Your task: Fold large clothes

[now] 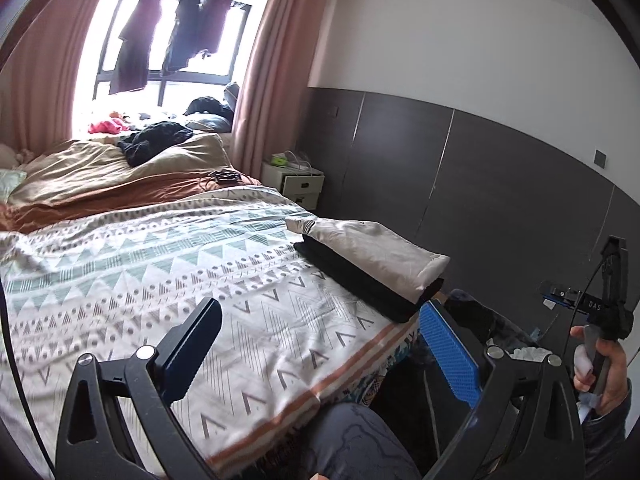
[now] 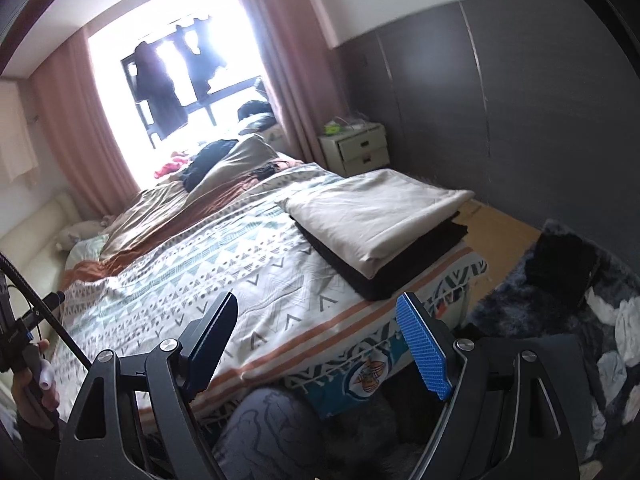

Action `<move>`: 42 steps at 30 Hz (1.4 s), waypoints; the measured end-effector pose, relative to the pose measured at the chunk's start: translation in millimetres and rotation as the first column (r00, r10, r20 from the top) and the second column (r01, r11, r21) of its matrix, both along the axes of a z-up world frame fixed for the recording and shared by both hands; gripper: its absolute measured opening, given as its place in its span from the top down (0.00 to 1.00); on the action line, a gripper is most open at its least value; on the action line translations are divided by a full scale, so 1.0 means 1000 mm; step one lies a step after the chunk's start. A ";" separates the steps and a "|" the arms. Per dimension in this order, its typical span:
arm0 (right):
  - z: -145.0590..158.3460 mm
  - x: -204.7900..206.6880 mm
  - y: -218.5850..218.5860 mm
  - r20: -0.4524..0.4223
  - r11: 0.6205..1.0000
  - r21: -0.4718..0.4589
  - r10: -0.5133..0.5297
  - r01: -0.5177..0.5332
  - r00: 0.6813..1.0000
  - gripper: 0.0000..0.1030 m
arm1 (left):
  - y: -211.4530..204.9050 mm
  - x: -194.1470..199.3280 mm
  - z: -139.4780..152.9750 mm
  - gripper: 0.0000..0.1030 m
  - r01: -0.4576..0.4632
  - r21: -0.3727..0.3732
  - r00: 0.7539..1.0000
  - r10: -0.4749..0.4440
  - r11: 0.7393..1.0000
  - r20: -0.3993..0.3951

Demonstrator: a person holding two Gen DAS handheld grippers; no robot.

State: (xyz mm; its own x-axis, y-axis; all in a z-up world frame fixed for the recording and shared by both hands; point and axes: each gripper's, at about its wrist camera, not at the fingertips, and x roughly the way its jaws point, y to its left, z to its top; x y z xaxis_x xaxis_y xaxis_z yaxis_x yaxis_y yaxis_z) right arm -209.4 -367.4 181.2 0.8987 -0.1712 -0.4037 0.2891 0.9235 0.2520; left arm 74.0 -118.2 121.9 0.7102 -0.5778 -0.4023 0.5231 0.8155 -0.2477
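1. Left gripper (image 1: pixel 320 344): jaws spread wide, nothing between them. It hangs above the near edge of the bed (image 1: pixel 140 264), over the patterned cover.
2. Right gripper (image 2: pixel 316 344): jaws likewise spread, empty. It sits over the bed's near edge, aimed toward the window (image 2: pixel 176 60).
3. Folded clothes: a cream piece (image 2: pixel 372 212) lies flat on a black piece (image 2: pixel 400 264), stacked at the bed's right corner nearest the wall. The black one shows along the near and right edges beneath the cream. Left view has the same stack, cream (image 1: pixel 380 252) over black (image 1: pixel 360 288).
4. Neither gripper touches the stack; both are near it, with the stack ahead and to the right.
5. Right hand (image 1: pixel 600 372) grips its handle at the right edge of the left view; left hand (image 2: pixel 36 392) shows at the left edge of the right view.
6. Far end of bed: brown duvet (image 1: pixel 100 176), a dark crumpled garment (image 1: pixel 156 140) on it.
7. Dark clothes (image 1: pixel 136 52) hang in the window; pink curtains (image 1: pixel 272 72) on both sides.
8. White nightstand (image 2: pixel 356 148) beside the bed, against the grey wall panel (image 1: pixel 500 184).
9. Floor at right: dark shaggy rug (image 2: pixel 516 292) with a black item and white pieces on it; what they are is unclear.
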 end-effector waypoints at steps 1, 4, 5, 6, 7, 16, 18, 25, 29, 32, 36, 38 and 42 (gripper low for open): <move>-0.003 -0.004 0.004 0.011 1.000 -0.003 0.017 -0.017 1.000 0.22 | 0.002 -0.007 -0.003 0.02 -0.008 -0.002 1.000 0.008 1.000 -0.004; -0.015 -0.018 0.012 0.037 0.998 -0.011 0.058 -0.057 0.998 0.22 | 0.009 -0.028 -0.011 0.02 -0.044 0.001 0.999 0.044 0.999 0.009; -0.019 -0.023 0.014 0.045 0.998 -0.032 0.063 -0.061 0.997 0.22 | 0.011 -0.035 -0.012 0.02 -0.054 0.000 0.998 0.054 0.999 0.014; -0.023 -0.028 0.017 0.051 0.997 -0.051 0.065 -0.062 0.997 0.22 | 0.014 -0.044 -0.014 0.02 -0.065 -0.001 0.998 0.065 0.998 0.019; -0.027 -0.031 0.019 0.056 0.995 -0.068 0.072 -0.069 0.996 0.22 | 0.017 -0.053 -0.015 0.02 -0.077 -0.002 0.997 0.077 0.997 0.026; -0.063 -0.055 0.031 0.074 0.989 -0.091 0.128 -0.121 0.989 0.22 | 0.027 -0.120 -0.025 0.02 -0.154 0.038 0.983 0.149 0.987 0.104; -0.070 -0.066 0.036 0.078 0.987 -0.105 0.132 -0.124 0.988 0.22 | 0.027 -0.132 -0.026 0.02 -0.165 0.047 0.980 0.158 0.985 0.125; -0.086 -0.088 0.045 0.088 0.986 -0.105 0.141 -0.131 0.986 0.22 | 0.025 -0.168 -0.028 0.02 -0.170 0.050 0.971 0.159 0.984 0.176; -0.089 -0.090 0.050 0.086 0.986 -0.093 0.147 -0.139 0.985 0.22 | 0.027 -0.176 -0.026 0.02 -0.176 0.043 0.969 0.166 0.983 0.185; -0.089 -0.095 0.058 0.089 0.985 -0.101 0.146 -0.137 0.985 0.22 | 0.029 -0.179 -0.025 0.02 -0.190 0.045 0.965 0.178 0.981 0.191; -0.090 -0.097 0.063 0.087 0.987 -0.097 0.138 -0.130 0.987 0.22 | 0.032 -0.180 -0.026 0.01 -0.207 0.045 0.963 0.195 0.977 0.184; -0.091 -0.098 0.066 0.086 0.987 -0.095 0.136 -0.128 0.987 0.22 | 0.033 -0.182 -0.026 0.01 -0.210 0.040 0.963 0.200 0.977 0.184; -0.092 -0.098 0.071 0.079 0.987 -0.103 0.133 -0.124 0.988 0.22 | 0.038 -0.183 -0.026 0.01 -0.217 0.033 0.961 0.208 0.976 0.184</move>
State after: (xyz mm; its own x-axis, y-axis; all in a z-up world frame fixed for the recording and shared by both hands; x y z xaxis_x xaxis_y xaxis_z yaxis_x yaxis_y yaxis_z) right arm -307.2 -296.2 89.6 0.9463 -0.0868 -0.3114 0.1476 0.9730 0.1772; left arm -108.6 -80.7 95.8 0.8774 -0.3870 -0.2833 0.3680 0.9221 -0.1199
